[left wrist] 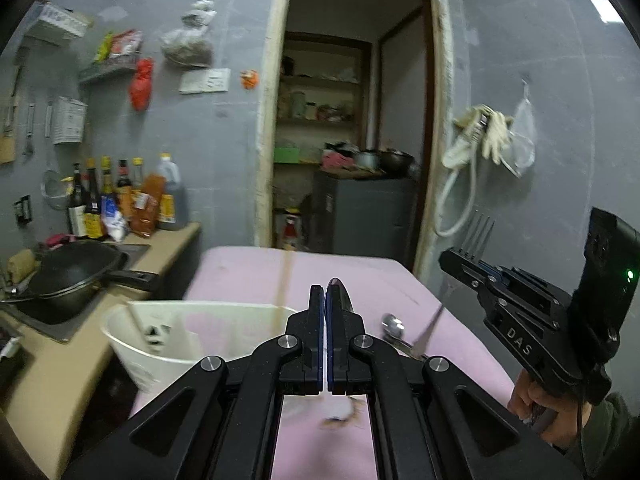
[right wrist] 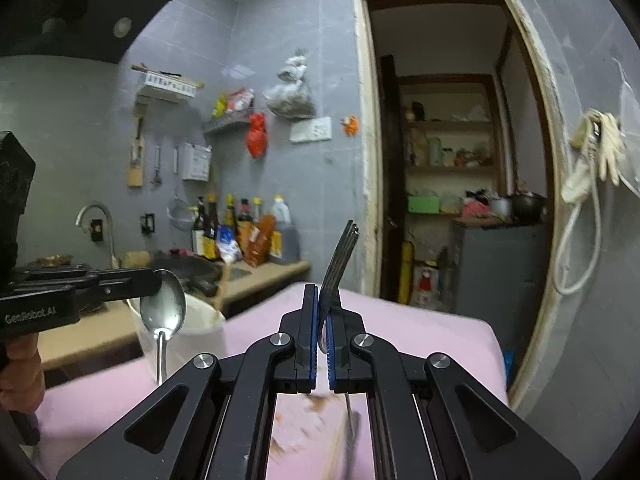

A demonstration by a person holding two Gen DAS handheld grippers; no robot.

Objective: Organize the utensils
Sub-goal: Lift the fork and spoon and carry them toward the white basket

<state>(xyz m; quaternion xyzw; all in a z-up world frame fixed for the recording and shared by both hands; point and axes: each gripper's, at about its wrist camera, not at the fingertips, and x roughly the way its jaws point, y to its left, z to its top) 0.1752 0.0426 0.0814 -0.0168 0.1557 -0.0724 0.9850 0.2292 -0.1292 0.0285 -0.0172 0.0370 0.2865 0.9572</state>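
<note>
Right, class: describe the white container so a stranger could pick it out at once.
Start at the pink-covered table in front of the doorway. At its corner nearest the kitchen counter stands the white container, open at the top. It is the only tall pale tub there, unlike the black pan on the counter.

Container [left wrist: 168,340] on table [left wrist: 248,272], counter [left wrist: 172,240] to its left, doorway [left wrist: 352,120] behind.
</note>
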